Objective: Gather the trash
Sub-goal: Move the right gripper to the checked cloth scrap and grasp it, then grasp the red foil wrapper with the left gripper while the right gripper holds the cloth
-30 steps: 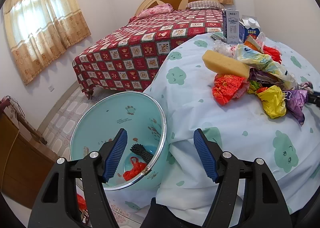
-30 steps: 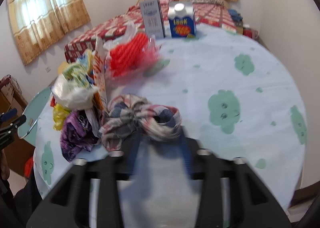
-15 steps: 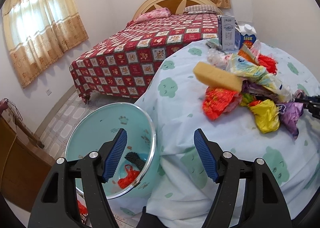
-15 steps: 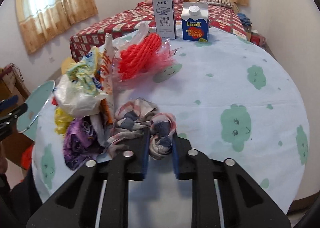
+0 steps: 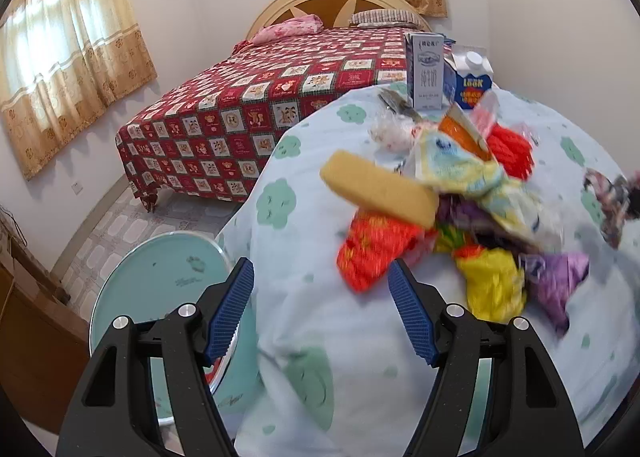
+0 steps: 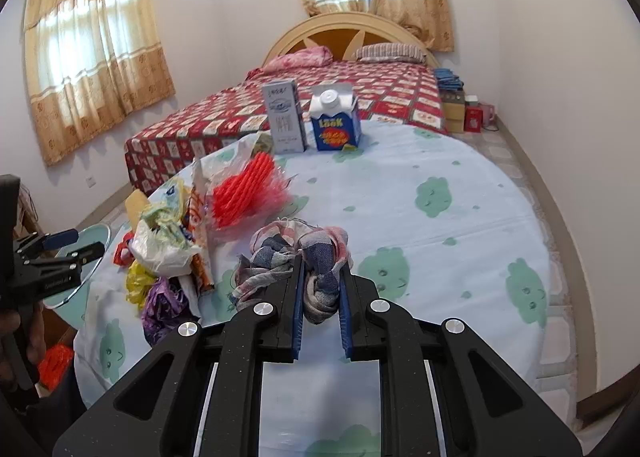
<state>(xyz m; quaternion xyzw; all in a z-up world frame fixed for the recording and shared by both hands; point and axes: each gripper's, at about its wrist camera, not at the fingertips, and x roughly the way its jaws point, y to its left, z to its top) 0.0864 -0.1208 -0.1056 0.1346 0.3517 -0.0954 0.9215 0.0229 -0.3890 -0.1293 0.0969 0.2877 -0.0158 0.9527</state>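
The plaid cloth is clamped between the blue pads of the right tool, above the worktop near its front edge. To its left, the trash pile of wrappers and bags lies on the worktop. The left tool is wide open and holds nothing, positioned over the worktop edge. The teal bin stands below, beside the worktop. Two cartons stand upright at the far side.
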